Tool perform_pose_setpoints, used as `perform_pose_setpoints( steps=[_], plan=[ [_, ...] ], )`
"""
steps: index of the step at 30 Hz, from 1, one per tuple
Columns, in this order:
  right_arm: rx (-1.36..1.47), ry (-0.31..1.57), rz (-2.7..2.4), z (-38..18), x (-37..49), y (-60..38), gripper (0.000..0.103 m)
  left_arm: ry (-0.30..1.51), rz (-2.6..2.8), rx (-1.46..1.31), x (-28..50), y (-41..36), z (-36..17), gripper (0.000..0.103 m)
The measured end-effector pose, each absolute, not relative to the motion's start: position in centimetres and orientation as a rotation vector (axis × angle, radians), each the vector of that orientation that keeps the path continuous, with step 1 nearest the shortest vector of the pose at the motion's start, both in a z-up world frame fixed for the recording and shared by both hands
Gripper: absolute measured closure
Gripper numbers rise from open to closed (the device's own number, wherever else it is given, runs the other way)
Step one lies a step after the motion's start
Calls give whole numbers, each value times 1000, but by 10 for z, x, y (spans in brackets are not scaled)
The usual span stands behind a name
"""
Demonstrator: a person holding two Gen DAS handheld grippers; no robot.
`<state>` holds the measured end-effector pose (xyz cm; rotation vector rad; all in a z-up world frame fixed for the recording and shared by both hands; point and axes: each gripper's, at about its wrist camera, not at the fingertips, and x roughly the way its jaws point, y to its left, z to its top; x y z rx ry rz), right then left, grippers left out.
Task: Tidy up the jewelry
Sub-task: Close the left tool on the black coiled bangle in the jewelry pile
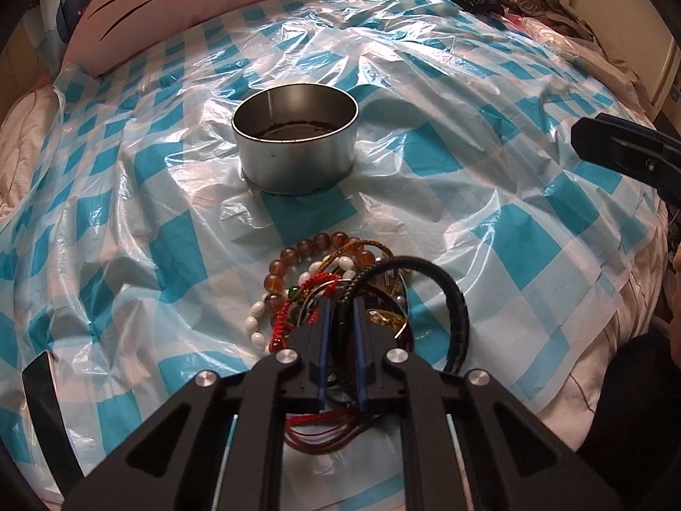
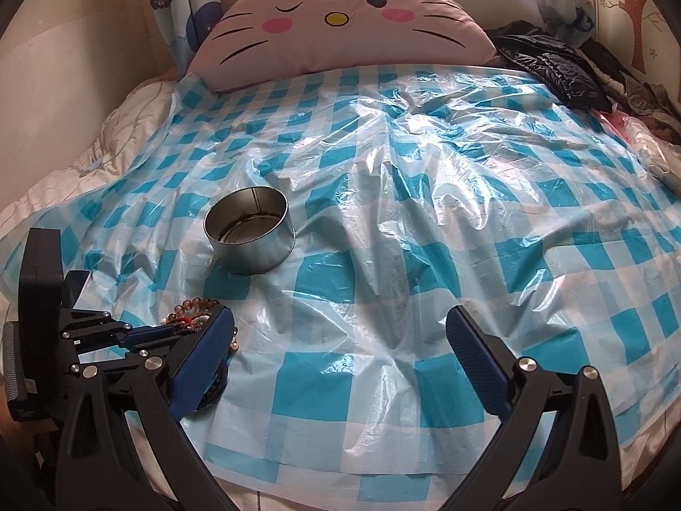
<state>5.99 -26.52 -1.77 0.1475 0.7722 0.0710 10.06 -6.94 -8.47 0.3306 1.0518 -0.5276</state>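
A tangle of jewelry [image 1: 336,298] lies on the blue-and-white checked plastic sheet [image 1: 489,196] spread over the bed, on the near side of the round metal tin [image 1: 296,138]: amber bead bracelet [image 1: 298,255], a string of white oval beads [image 1: 259,319], red cord pieces [image 1: 306,294], and a black braided cord loop [image 1: 430,294] arching up out of the pile to the right. The left gripper [image 1: 340,302] has its blue-padded fingers drawn narrow, right down in the heap, pinched around the dark end of that black braided cord; more red and dark red cords trail beneath the gripper body. The tin stands upright and open beyond the pile, apart from it, its inside dark at the bottom; whether anything lies in it I cannot tell. The right gripper [image 2: 340,332] hangs to the right of the tin and nearer, its two blue fingers spread wide over bare sheet, holding nothing; from the left wrist view only one of its dark fingers shows at the right edge. Behind the tin, at the head of the bed, leans a big pink cat-face cushion [image 2: 340,21], and to its right a black quilted jacket [image 2: 549,64] sits heaped among other clothes
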Motion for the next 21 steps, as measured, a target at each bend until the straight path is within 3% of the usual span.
perform_pose_setpoints(
  steps=[3, 11, 12, 13, 16, 21],
  plan=[
    [156, 784, 91, -20, 61, -265, 7, 1030, -519, 281, 101, -62, -78, 94],
    [120, 912, 417, -39, 84, -219, 8, 873, -383, -214, 93, 21, -34, 94],
    [110, 931, 460, -44, 88, -210, 14, 849, -356, -257, 90, 29, -31, 94],
    [88, 951, 491, -48, 93, -200, 26, 828, -333, -284, 87, 34, -28, 94],
    [28, 991, 546, -59, 101, -176, 42, 800, -304, -291, 85, 39, -28, 94],
    [-45, 998, 571, -63, 110, -152, 50, 797, -323, -302, 86, 39, -29, 94]
  ],
)
